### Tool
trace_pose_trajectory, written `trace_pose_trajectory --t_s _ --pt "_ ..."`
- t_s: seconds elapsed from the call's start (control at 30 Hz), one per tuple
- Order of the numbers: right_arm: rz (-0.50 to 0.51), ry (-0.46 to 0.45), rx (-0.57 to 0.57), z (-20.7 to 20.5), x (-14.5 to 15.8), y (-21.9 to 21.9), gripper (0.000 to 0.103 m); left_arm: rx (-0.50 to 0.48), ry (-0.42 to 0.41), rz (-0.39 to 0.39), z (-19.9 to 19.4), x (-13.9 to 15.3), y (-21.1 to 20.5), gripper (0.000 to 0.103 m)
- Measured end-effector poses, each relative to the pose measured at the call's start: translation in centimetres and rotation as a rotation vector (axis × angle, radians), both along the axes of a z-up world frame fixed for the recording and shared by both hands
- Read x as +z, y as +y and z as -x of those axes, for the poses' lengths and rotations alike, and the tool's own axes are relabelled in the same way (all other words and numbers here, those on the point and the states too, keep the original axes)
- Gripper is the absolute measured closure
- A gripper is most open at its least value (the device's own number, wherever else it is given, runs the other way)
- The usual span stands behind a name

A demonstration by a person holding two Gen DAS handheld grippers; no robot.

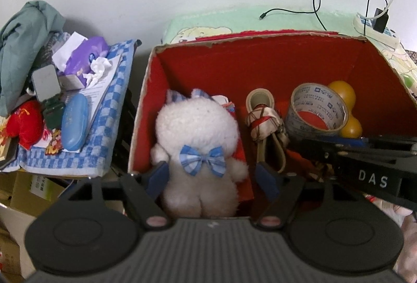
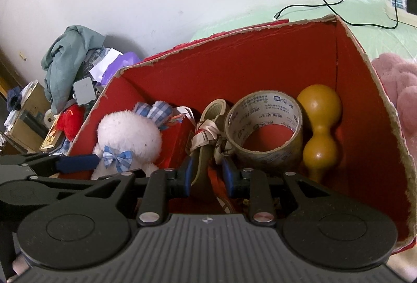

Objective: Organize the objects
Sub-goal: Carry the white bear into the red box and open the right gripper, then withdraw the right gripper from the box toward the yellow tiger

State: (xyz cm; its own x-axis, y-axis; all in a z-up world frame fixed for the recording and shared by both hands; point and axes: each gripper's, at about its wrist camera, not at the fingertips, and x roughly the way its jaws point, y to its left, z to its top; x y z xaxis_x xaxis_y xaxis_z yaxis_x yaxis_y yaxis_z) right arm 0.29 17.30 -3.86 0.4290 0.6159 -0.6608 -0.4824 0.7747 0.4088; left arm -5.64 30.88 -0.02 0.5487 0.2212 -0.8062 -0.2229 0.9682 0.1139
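Cardboard box (image 1: 260, 61) with a red lining sits open on a pale green cartoon-print bedspread (image 1: 208, 22), and both grippers reach into it. Inside, at the left, a white plush toy (image 1: 198, 147) with a blue checked bow (image 1: 202, 160) stands upright with its back to the left wrist camera. The left gripper (image 1: 213, 176) is released: its blue pads (image 1: 267, 178) stand apart on either side of the toy's body without pressing it. To the right lies a beige shoe (image 2: 208, 132) tied with a checked ribbon (image 2: 206, 137); the right gripper (image 2: 208, 173) is clenched on the shoe's edge, its blue pads close against it on both sides. Beside the shoe a roll of printed packing tape (image 2: 263, 126) stands tilted, and a yellow gourd-shaped toy (image 2: 319, 126) rests against the right wall. Left of the box, a blue checked towel (image 1: 112, 132) carries a blue case (image 1: 74, 121), tissues and other clutter.
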Motion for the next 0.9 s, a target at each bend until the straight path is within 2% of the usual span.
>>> trace_pose_trajectory --t_s 0.3,0.47,0.6,0.9 --pt "0.066 -0.063 0.009 0.8 0.1 0.3 0.077 0.002 -0.002 0.006 -0.1 -0.1 -0.1 0.021" --pt "0.040 -0.064 -0.020 1.1 0.9 -0.6 0.077 0.000 -0.035 -0.011 0.2 0.8 -0.5 0.012" --pt "0.030 -0.071 -0.052 1.5 1.6 -1.7 0.076 -0.002 -0.076 -0.031 0.3 2.1 -1.0 0.012" --pt "-0.005 -0.100 -0.116 2.5 2.8 -4.4 0.076 -0.069 -0.098 0.046 -0.4 3.2 -3.3 0.013"
